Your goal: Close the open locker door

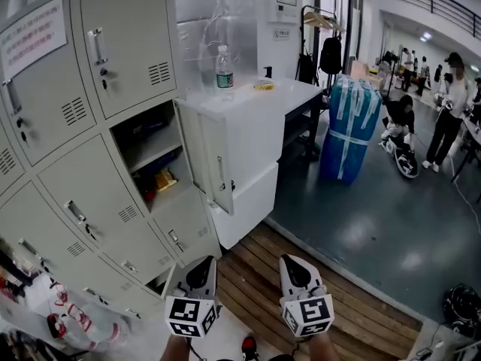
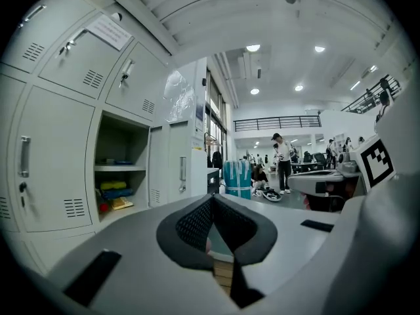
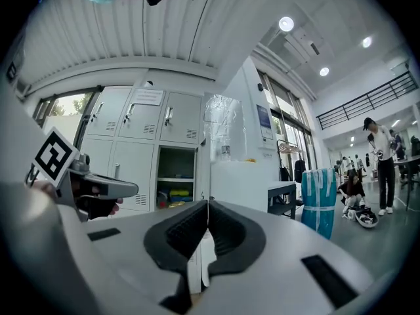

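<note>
Colours around you: pale grey lockers, brown floor slats.
Your left claw and right claw are grey-white with black-and-white square markers; the wrapped bundle is blue with white bands.

Your left gripper and right gripper sit side by side low in frame, above the wooden slats, both well short of the locker door. That door stands open, edge toward you. Its compartment holds items on two levels. A water bottle stands upright on the white cabinet just beside it.
</note>
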{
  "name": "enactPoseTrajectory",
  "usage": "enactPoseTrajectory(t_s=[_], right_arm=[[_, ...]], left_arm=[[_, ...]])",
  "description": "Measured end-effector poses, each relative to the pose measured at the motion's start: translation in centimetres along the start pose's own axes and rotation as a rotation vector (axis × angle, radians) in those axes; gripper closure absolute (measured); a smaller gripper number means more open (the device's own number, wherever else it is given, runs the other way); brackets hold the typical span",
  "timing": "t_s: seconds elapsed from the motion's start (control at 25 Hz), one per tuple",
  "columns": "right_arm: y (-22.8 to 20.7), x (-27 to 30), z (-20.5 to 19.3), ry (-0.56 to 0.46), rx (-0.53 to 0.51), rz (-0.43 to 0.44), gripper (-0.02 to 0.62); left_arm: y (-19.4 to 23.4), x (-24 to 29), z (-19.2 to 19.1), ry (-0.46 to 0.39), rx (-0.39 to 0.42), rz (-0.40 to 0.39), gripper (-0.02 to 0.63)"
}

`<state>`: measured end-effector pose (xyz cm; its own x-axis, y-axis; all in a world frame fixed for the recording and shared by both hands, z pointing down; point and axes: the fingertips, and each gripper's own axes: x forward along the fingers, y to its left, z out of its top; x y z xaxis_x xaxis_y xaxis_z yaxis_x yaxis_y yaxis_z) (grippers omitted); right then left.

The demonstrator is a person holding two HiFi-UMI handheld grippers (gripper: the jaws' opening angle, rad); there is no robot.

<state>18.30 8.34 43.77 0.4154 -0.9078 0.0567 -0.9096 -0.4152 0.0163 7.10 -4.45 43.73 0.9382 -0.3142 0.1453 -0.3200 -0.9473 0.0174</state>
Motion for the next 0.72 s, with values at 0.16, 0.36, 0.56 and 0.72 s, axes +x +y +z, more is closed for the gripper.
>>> enactPoseTrajectory(t_s=[0.16,0.36,0.56,0.72], right_arm=[[-0.2,2.2,0.4,-0.007,0.006,0.018,0.578],[-0.3,4.6,1.0,-0.010,0.012,0.051,0.578],[-0.2,7.7,1.6,-0.017,0.003,0.097,0.578],[-0.7,10.9,2.0,-0.019,-0.004,0.160,0.578]], left_arm=[[1.4,1.5,0.3,0.001,-0.004,0.014,0.584],[2.9,2.4,0.9,0.000,-0.012,0.043,0.584],[5.1,3.5,1.3,0.000,-0.017,0.098,0.584],[6.5,5.2,1.8,-0.006,-0.024,0.152,0.584]])
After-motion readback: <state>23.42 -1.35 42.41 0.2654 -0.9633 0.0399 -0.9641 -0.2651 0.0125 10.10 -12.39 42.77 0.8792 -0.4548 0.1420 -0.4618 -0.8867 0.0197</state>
